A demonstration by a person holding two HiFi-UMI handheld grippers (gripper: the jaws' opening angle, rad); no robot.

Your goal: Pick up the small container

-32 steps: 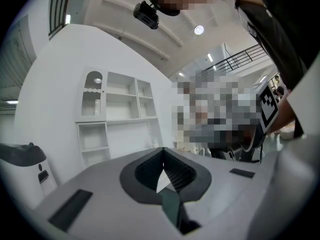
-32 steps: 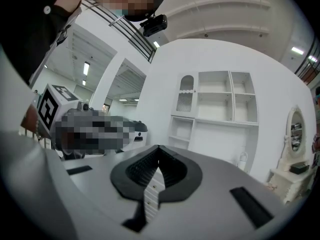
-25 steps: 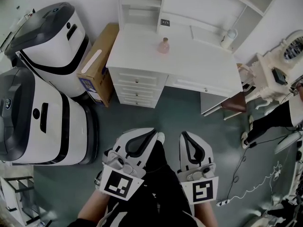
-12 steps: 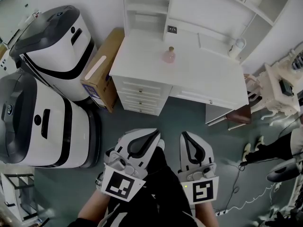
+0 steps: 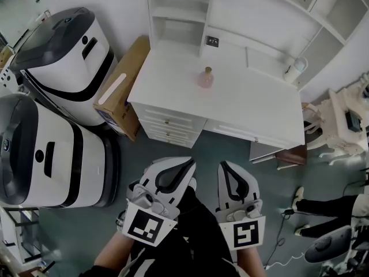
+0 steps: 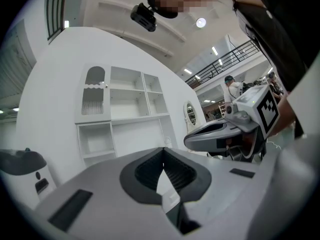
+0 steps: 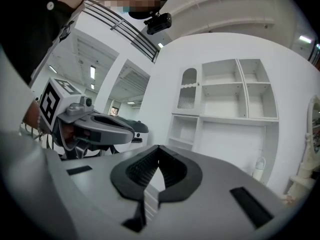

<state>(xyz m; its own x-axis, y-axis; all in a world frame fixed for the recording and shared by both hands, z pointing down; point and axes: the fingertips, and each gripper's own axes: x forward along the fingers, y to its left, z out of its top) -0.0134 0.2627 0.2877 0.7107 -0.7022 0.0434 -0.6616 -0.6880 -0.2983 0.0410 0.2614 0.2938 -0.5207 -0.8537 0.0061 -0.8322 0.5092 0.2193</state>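
On top of the white desk point(image 5: 253, 105), near its back edge and a bit left of its middle, stands the small pink container point(image 5: 206, 77). It is upright, all by itself, and nothing is touching it. Both claws are well away from the desk, held low by the person's legs, out in front of the desk's drawers. The left gripper point(image 5: 183, 167) has its two jaws pressed together, with nothing between them. The right gripper point(image 5: 228, 169) is the same, squeezed tight and empty. A cardboard box point(image 5: 121, 94) leans at the left side of the desk, and it is not in the way. So the job looks like it has hardly begun, because no part of the picking up is done yet. What seems to be left is nearly everything. The person has to get closer to the desk, lift one claw up to the container, spread its jaws, pinch the container and raise it off the desk.
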